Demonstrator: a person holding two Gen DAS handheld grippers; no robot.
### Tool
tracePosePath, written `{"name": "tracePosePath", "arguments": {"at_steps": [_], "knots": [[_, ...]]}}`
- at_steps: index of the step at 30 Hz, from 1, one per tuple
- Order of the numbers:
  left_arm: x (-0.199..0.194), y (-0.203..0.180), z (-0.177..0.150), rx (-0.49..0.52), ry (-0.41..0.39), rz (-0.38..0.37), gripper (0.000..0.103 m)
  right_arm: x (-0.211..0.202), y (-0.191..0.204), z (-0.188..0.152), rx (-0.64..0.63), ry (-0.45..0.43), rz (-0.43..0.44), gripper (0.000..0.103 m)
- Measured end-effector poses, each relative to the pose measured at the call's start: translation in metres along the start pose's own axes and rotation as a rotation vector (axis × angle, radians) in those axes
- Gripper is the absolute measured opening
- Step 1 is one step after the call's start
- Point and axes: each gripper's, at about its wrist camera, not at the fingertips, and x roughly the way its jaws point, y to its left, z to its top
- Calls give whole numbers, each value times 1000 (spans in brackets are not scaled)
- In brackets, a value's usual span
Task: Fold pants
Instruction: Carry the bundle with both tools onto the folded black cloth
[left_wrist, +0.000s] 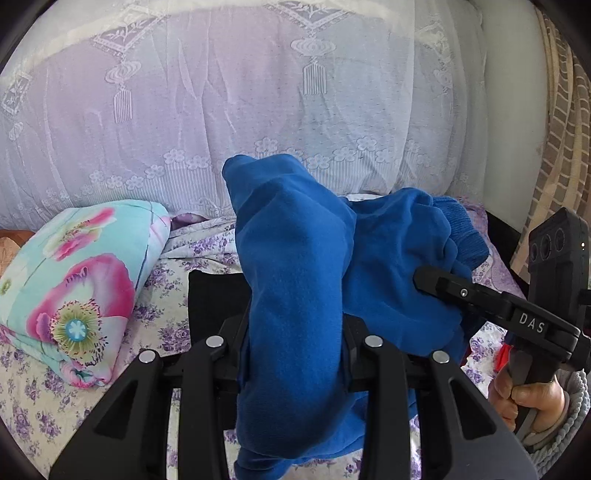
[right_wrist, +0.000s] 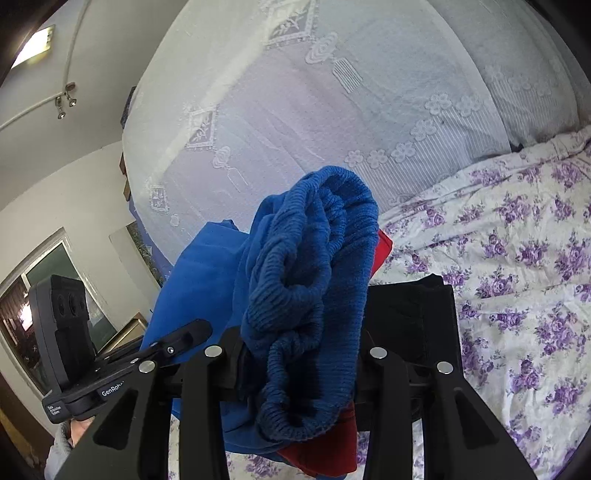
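Observation:
The blue fleece pants (left_wrist: 295, 258) hang bunched above the bed, held by both grippers. My left gripper (left_wrist: 295, 332) is shut on a fold of the smooth blue fabric, which covers its fingertips. My right gripper (right_wrist: 299, 350) is shut on the ribbed blue waistband (right_wrist: 314, 266), which spills over its jaws. In the left wrist view the right gripper (left_wrist: 421, 277) reaches in from the right, its tip pressed into the blue cloth. In the right wrist view the left gripper (right_wrist: 201, 328) shows at the lower left against the cloth.
A bed with a purple-flowered sheet (right_wrist: 517, 258) lies below. A black folded garment (left_wrist: 214, 295) and a red one (right_wrist: 382, 247) lie under the pants. A folded floral quilt (left_wrist: 74, 280) sits at left. A lace-covered pile of bedding (left_wrist: 221, 110) rises behind.

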Motion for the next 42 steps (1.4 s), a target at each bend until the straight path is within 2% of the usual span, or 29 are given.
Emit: {"name": "tracePosePath", "arguments": {"at_steps": [7, 10, 11, 13, 15, 18, 21, 23, 25, 29, 33, 34, 36, 38, 40, 42], "knots": [[75, 31, -24, -74, 83, -6, 34, 62, -40, -22, 5, 72, -57, 38], [108, 49, -45, -112, 144, 0, 36, 90, -59, -42, 7, 139, -120, 38], [118, 54, -51, -124, 160, 6, 40, 98, -67, -50, 7, 157, -142, 39], [131, 65, -63, -152, 163, 4, 52, 103, -76, -56, 8, 145, -129, 39], [135, 74, -67, -187, 150, -2, 68, 104, -78, -57, 9, 142, -117, 39], [138, 80, -65, -218, 152, 1, 75, 105, -73, -56, -20, 155, -134, 40], [129, 77, -60, -219, 146, 28, 74, 101, -66, -51, -42, 172, -140, 46], [118, 74, -56, -184, 116, 69, 74, 93, -60, -46, -51, 165, -145, 60], [104, 71, -48, -155, 84, 104, 74, 82, -56, -40, -55, 137, -161, 64], [81, 75, -31, -163, 31, 121, 72, 54, -40, -29, -97, 38, -225, 64], [73, 68, -21, -151, 3, 115, 70, 37, -6, -30, -239, -50, -233, 62], [77, 65, -20, -143, 9, 119, 70, 37, 1, -32, -272, -57, -222, 58], [86, 58, -21, -127, 21, 146, 69, 48, 9, -38, -328, -16, -202, 56], [102, 55, -24, -117, 58, 168, 66, 66, 5, -41, -347, 39, -226, 49], [122, 59, -29, -130, 114, 181, 63, 80, -7, -41, -324, 62, -257, 47], [135, 66, -34, -141, 129, 192, 64, 89, -25, -38, -259, 76, -253, 47]]}}
